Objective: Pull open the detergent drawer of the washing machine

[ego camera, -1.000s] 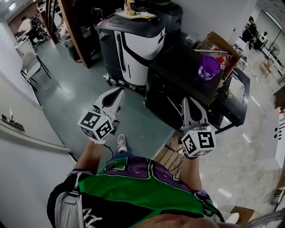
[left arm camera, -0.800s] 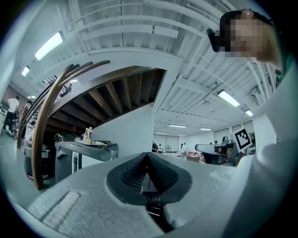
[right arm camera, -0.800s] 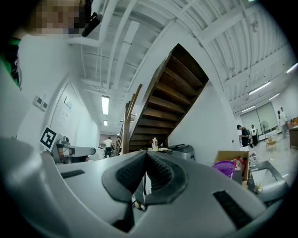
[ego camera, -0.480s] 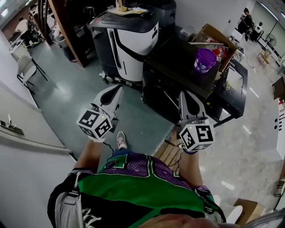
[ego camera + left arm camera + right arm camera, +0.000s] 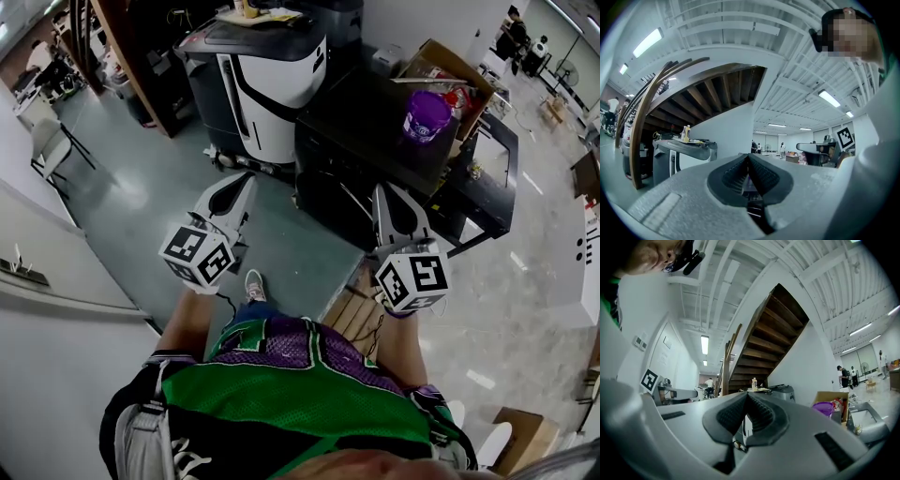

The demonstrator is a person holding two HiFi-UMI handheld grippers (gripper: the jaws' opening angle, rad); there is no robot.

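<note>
above the grey-green floor [image 5: 141, 202]: white left gripper [image 5: 242, 183] and white right gripper [image 5: 384, 192], level, well apart.
left jaws: closed, nothing between.
right jaws: closed, nothing between.
detergent drawer: no washing machine recognisable in any view.
ahead: black-and-white machine [image 5: 267, 75]; dark table [image 5: 366, 131] with purple plastic bucket [image 5: 427, 114].
risk: closed jaws would likely bump the drawer front, not hook it.
</note>
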